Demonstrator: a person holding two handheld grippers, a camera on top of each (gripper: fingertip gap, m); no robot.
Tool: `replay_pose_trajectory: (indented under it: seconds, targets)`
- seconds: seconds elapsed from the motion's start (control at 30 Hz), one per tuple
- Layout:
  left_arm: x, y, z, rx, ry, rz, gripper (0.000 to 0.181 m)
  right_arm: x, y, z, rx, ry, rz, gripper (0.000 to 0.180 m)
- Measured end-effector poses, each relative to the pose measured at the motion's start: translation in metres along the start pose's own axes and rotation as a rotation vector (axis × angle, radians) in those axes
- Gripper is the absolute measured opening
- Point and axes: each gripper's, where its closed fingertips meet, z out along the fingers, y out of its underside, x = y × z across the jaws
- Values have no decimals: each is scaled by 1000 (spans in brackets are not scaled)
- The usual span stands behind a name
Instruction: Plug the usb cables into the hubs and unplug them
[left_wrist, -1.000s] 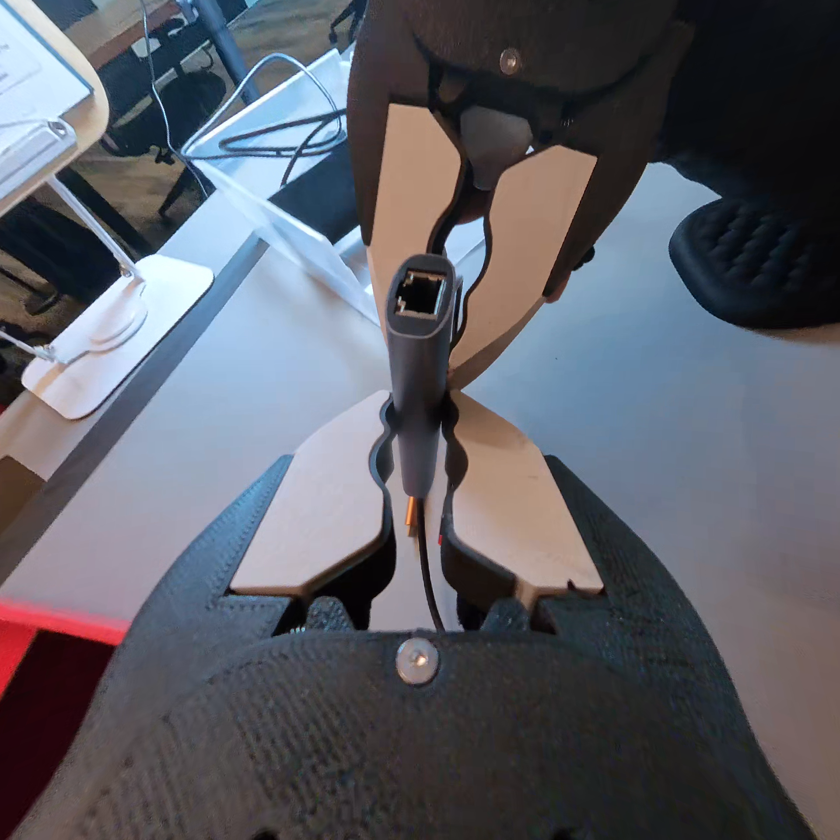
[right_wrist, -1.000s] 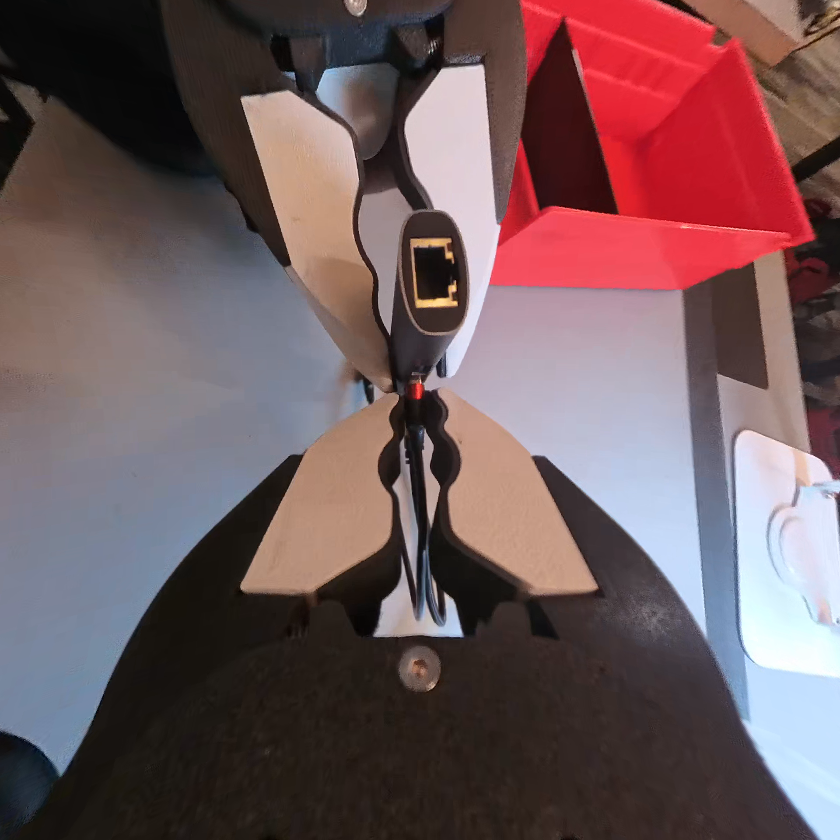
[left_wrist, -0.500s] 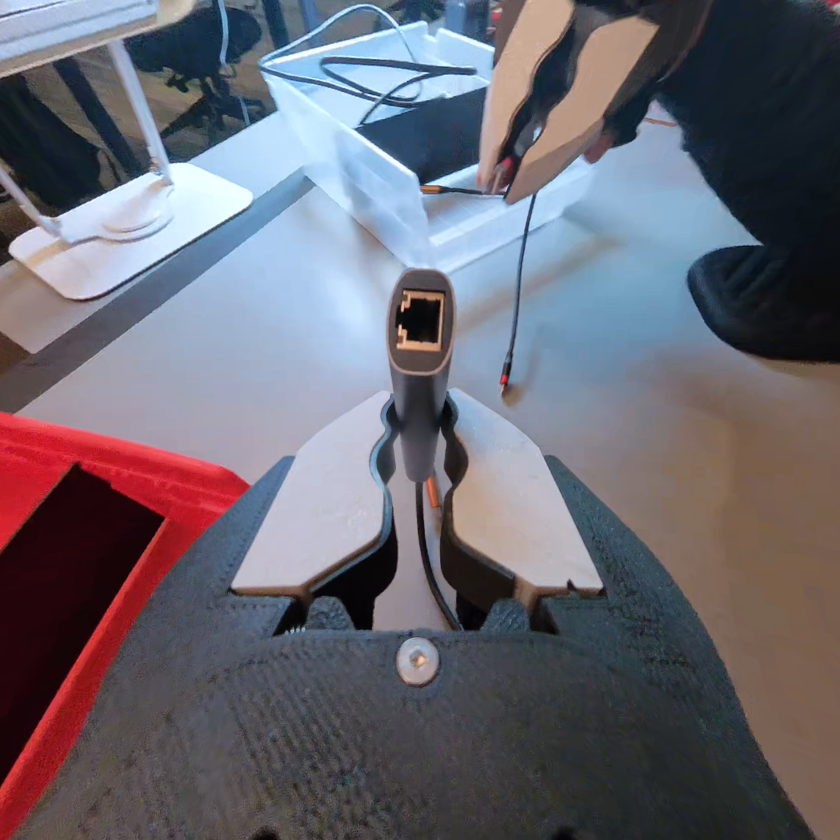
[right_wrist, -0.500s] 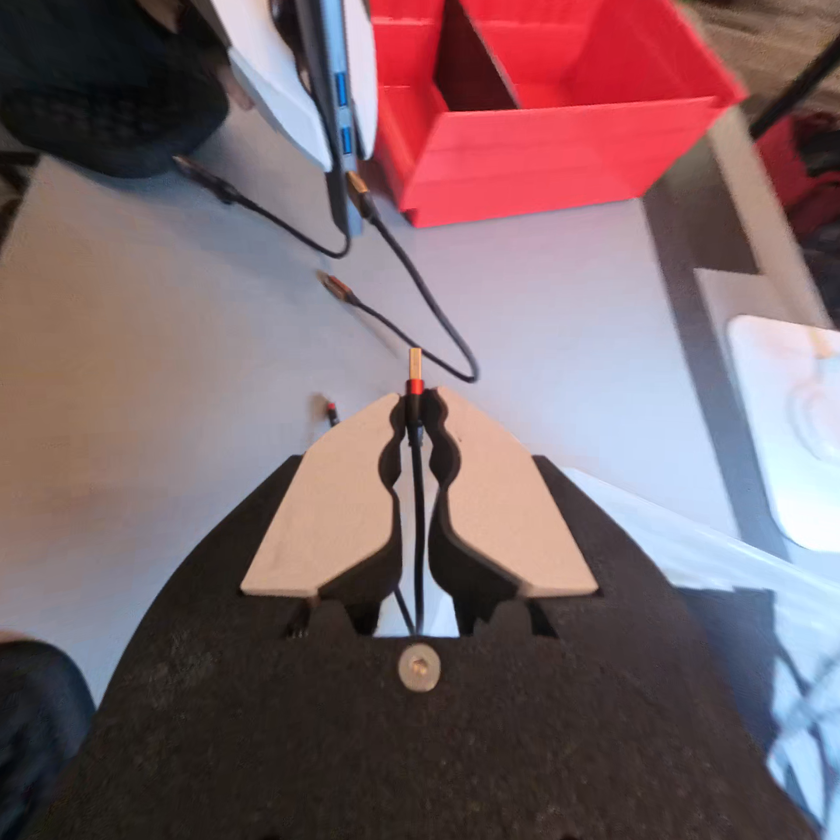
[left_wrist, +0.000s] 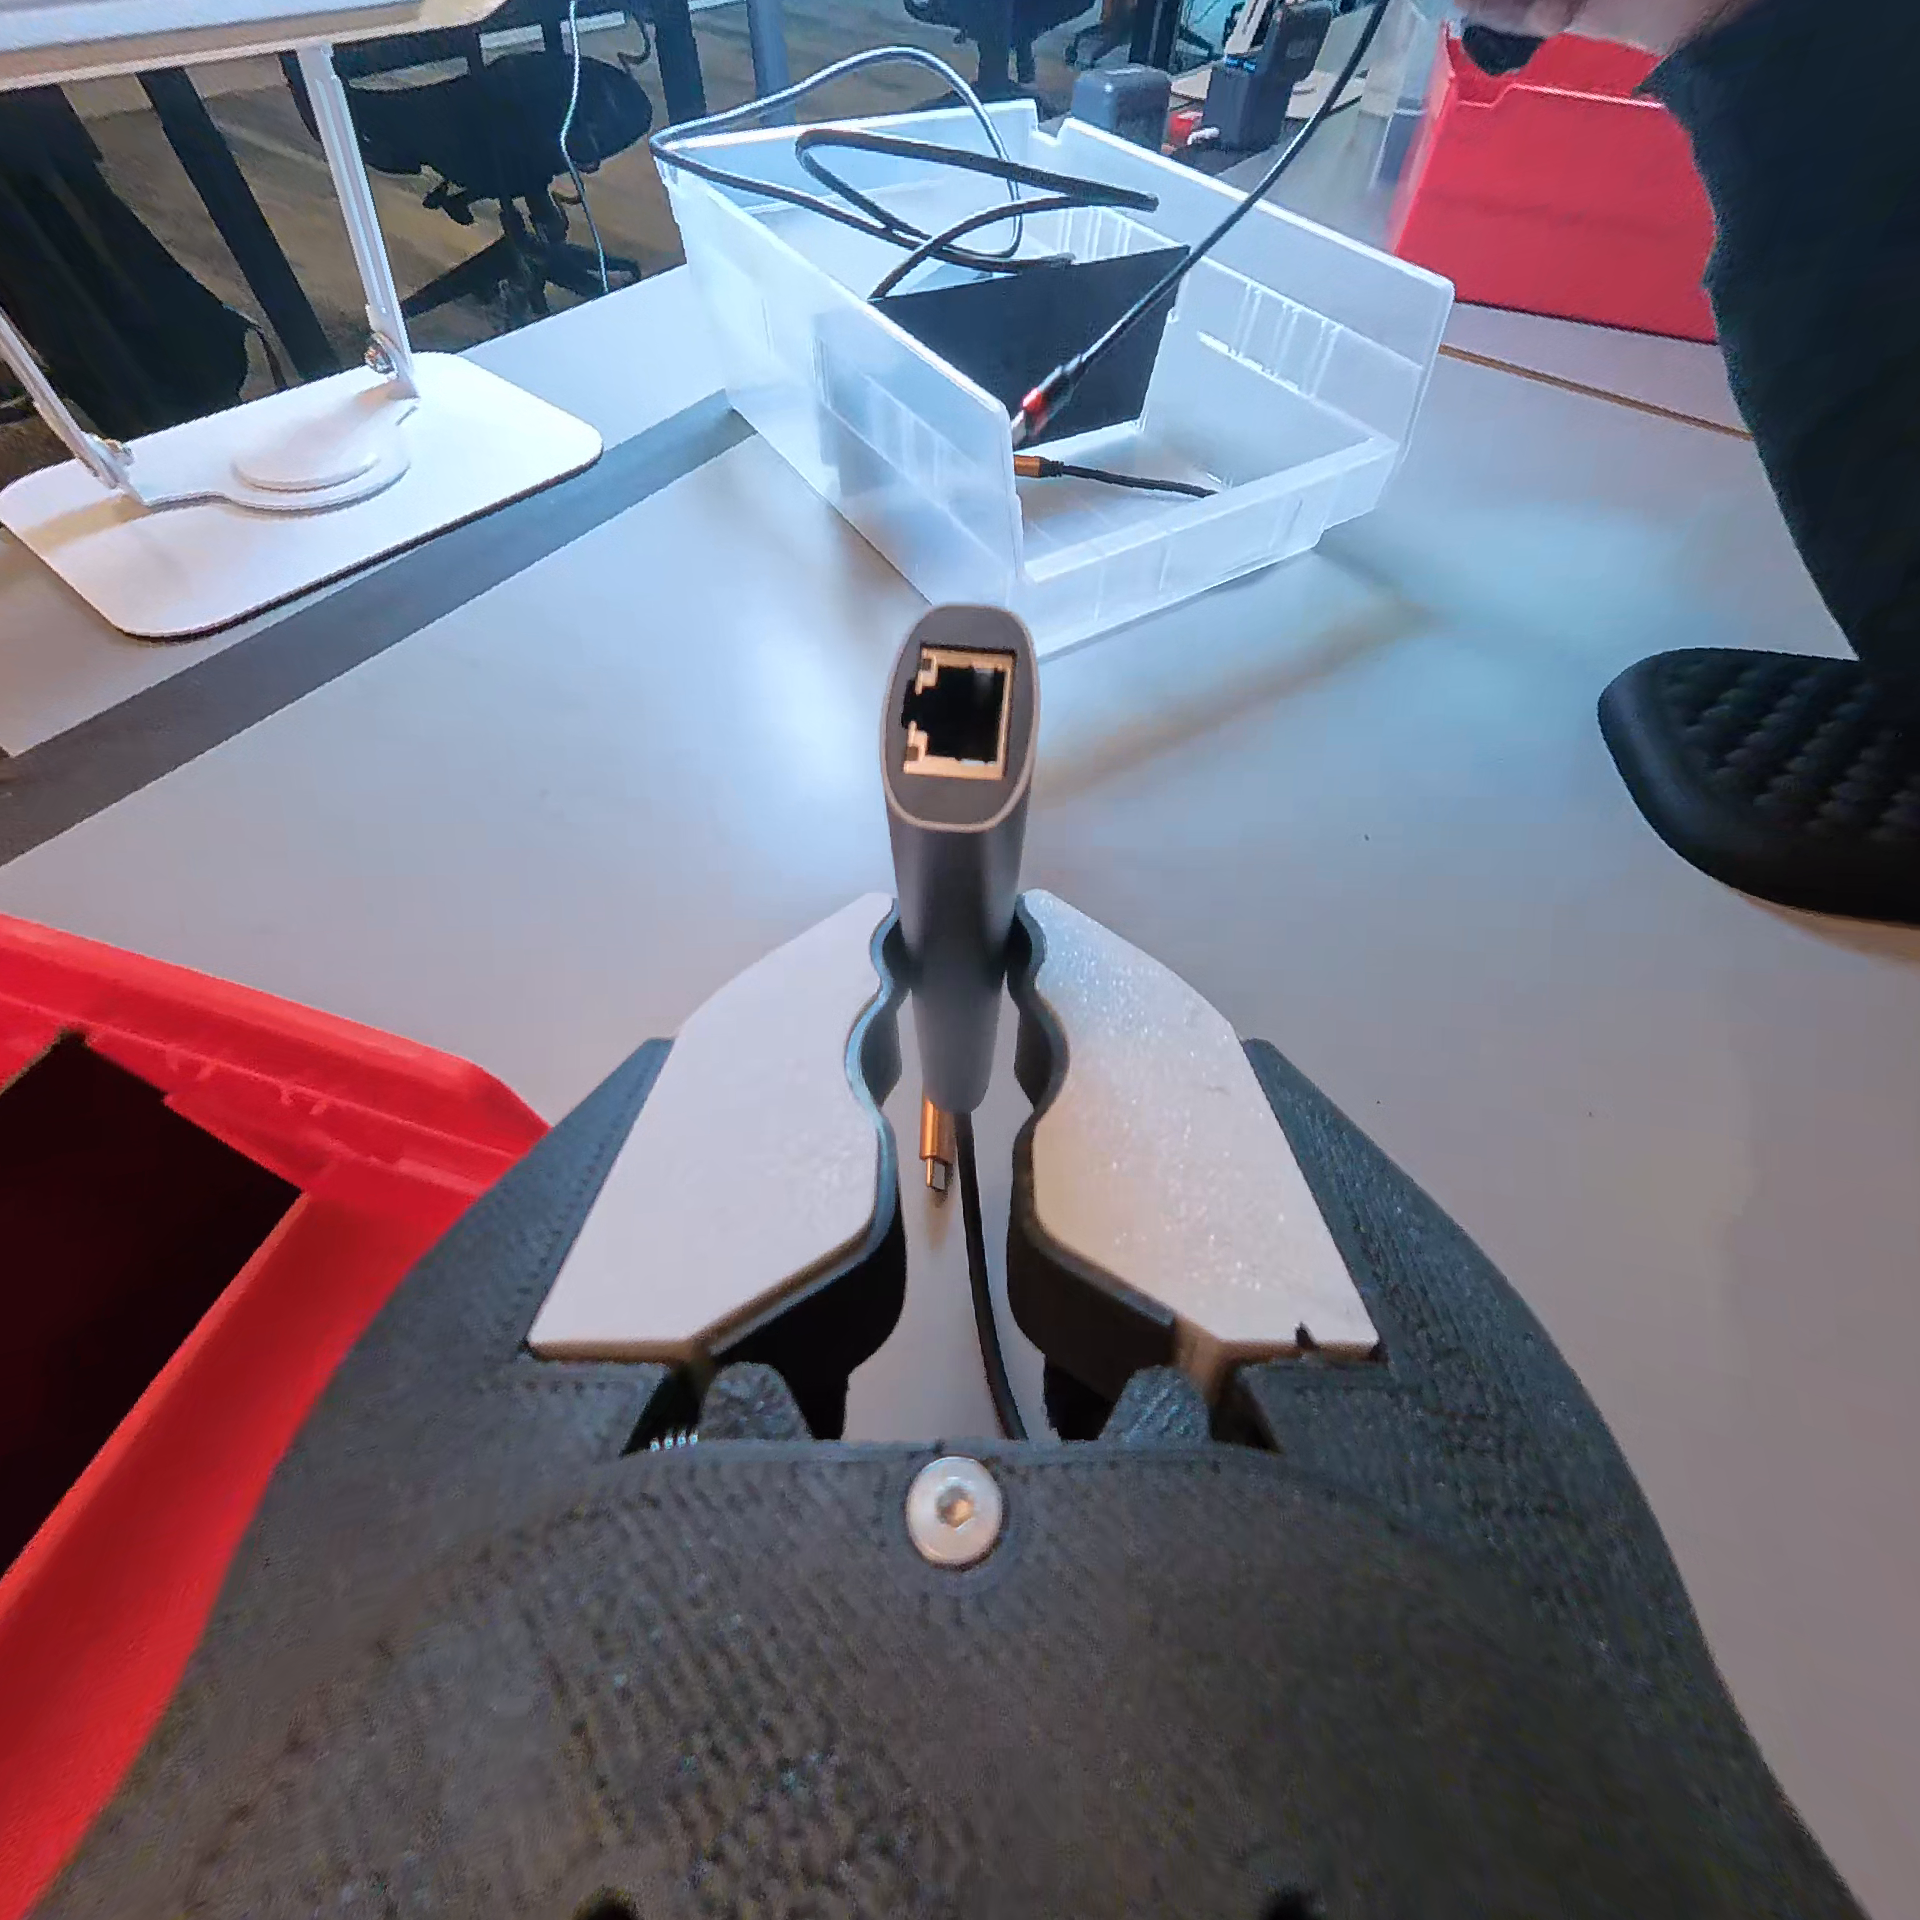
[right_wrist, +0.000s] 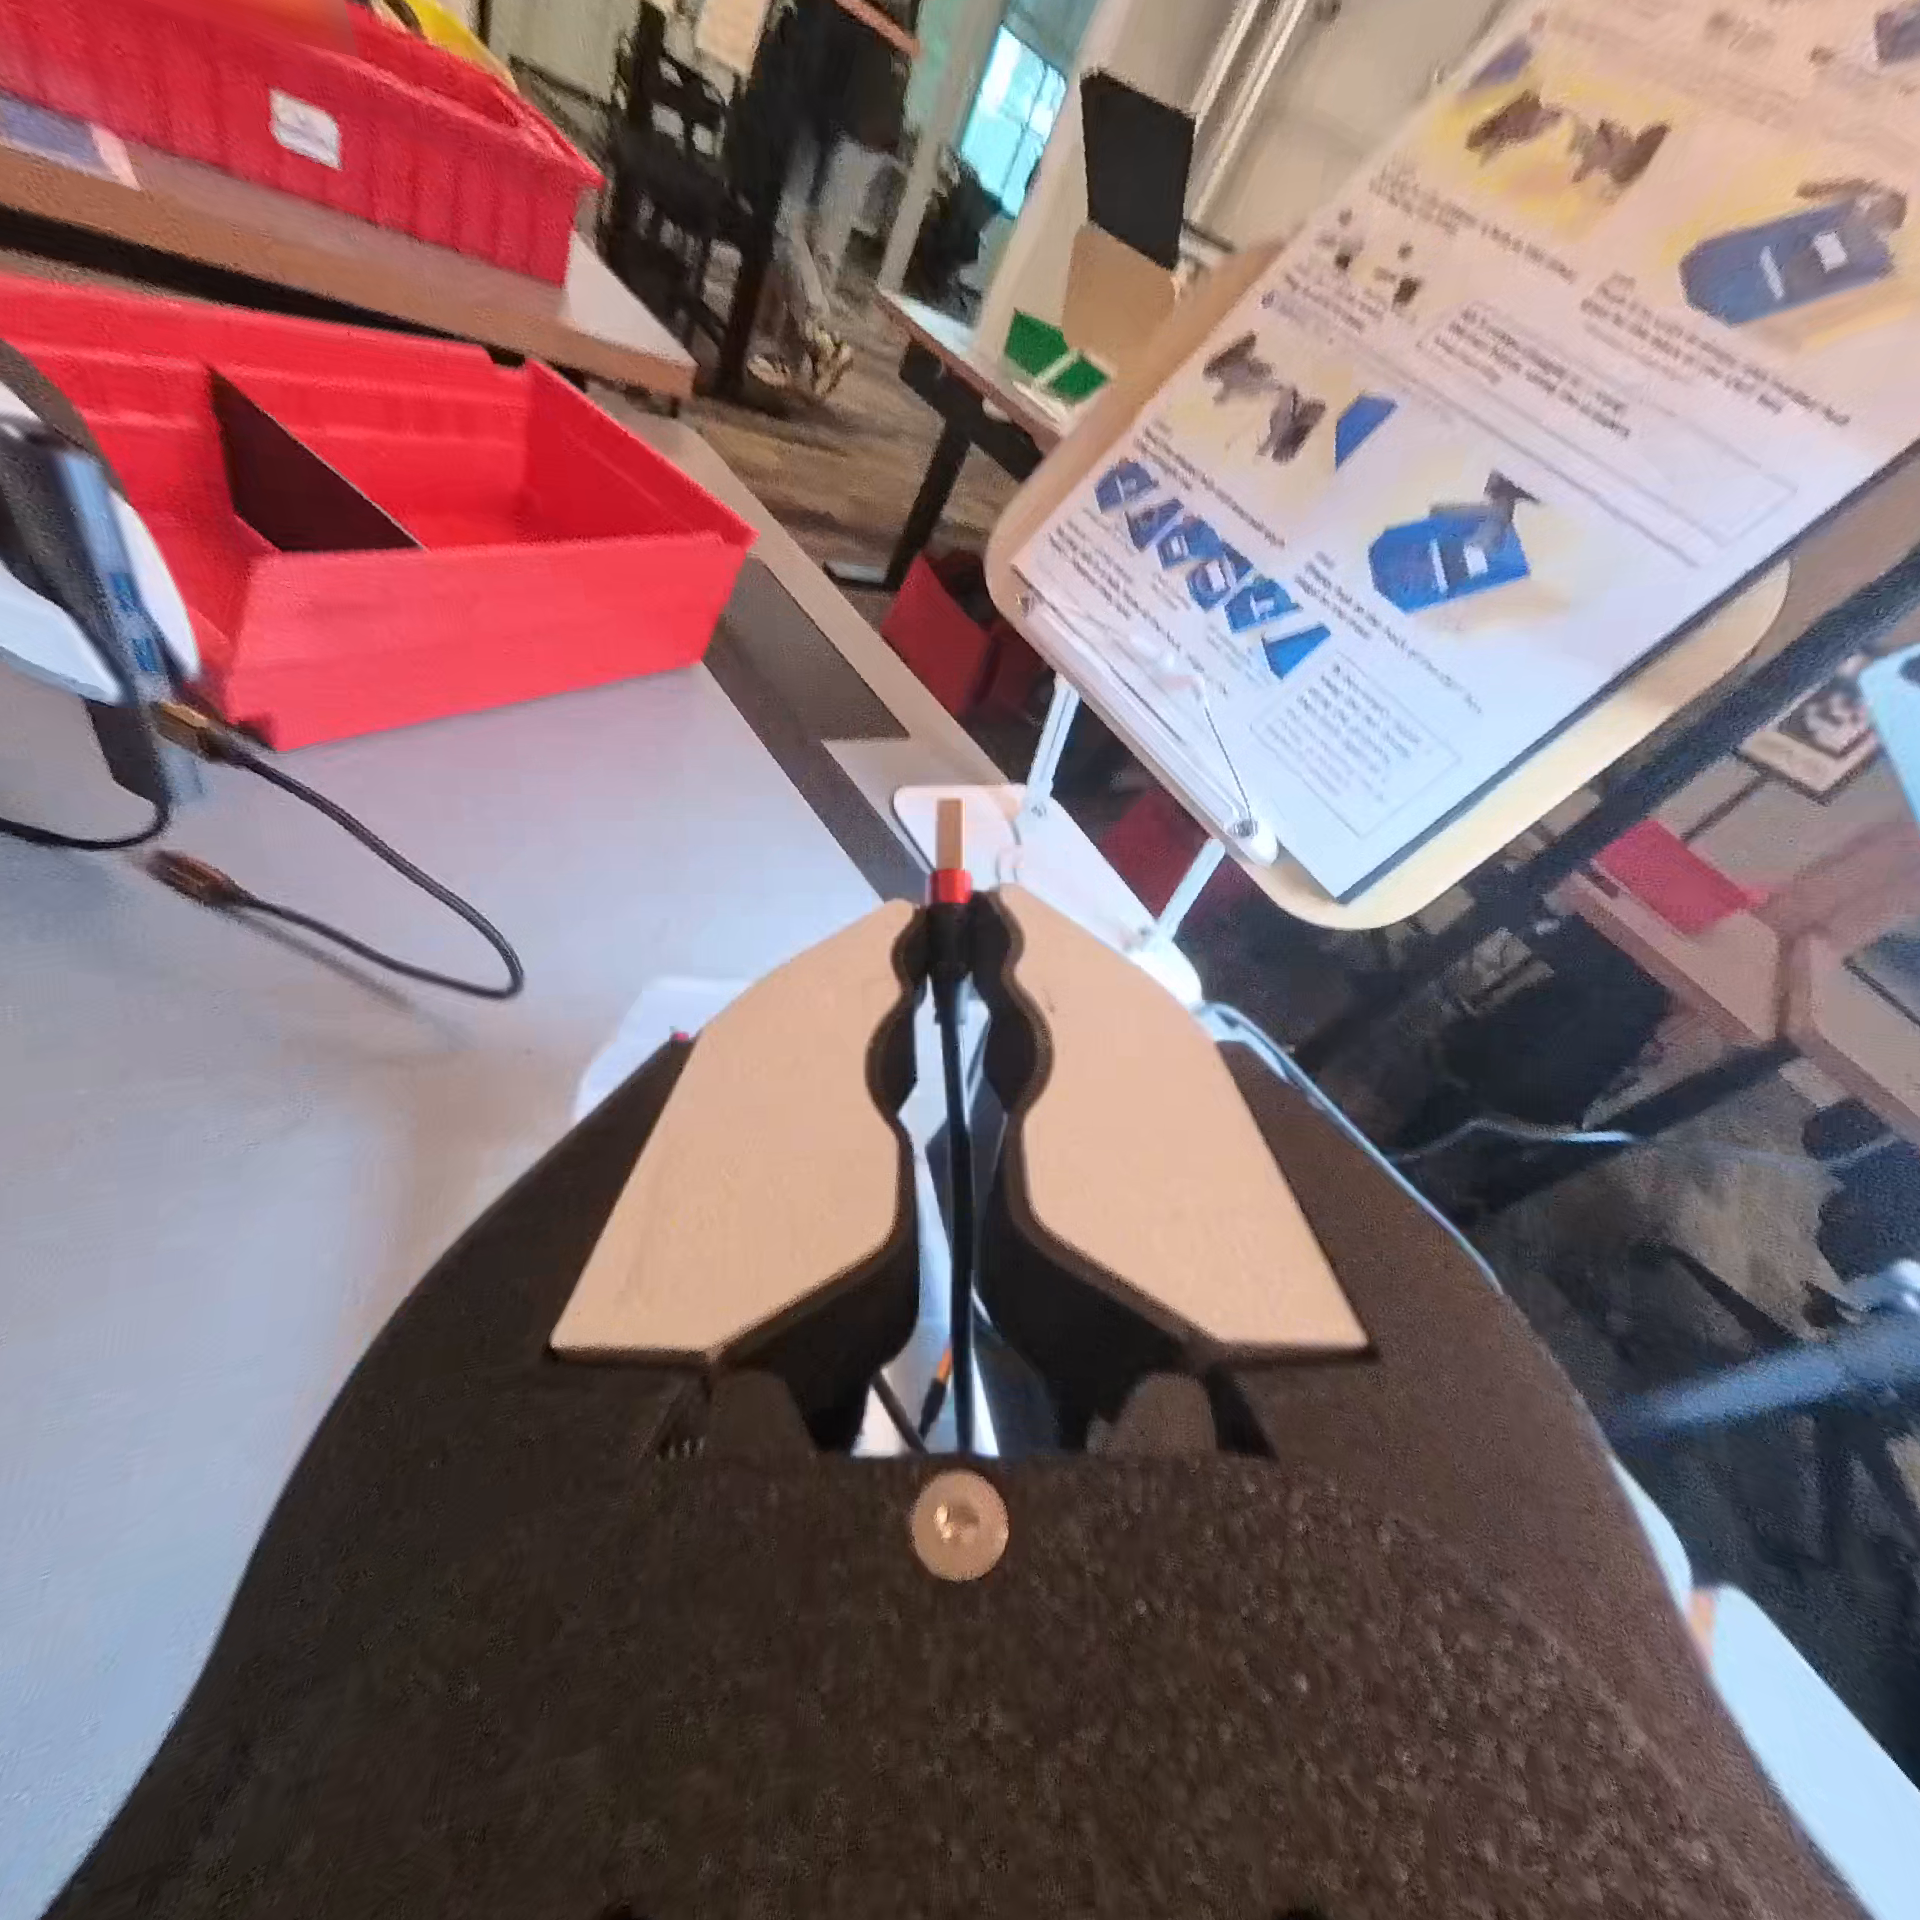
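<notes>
Instruction sheet (right_wrist: 1475, 499) behind gripped USB plug (right_wrist: 951, 868)

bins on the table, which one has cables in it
The clear bin beyond the hub; black cables lie inside it. The red bin beside the left gripper shows none.

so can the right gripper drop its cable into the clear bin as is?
Probably yes. The right gripper is shut on the USB cable, whose other plug already hangs over the open-topped clear bin; nothing blocks it.
</notes>
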Motion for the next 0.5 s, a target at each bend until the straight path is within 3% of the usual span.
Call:
replay_pose_trajectory:
  seconds: [0.1, 0.17, 0.2, 0.27, 0.37, 0.5]
  targets:
    - [1, 1, 2, 0, 2, -3, 17, 9, 49, 7, -215, 38, -9, 8]
    - [2, 2, 2, 3, 6, -4, 17, 17, 67, 11, -301, 97, -32, 28]
    - [2, 2, 3, 3, 7, -4, 17, 17, 67, 13, -311, 104, -25, 41]
    - [3, 1, 3, 4, 9, 0, 17, 12, 54, 17, -272, 102, -18, 51]
    - [4, 2, 3, 2, 13, 5, 17, -17, 29, 26, -223, 7, -63, 50]
    - [8, 2, 5, -1, 28, 31, 17, -96, 10, 48, -234, -248, -188, 44]
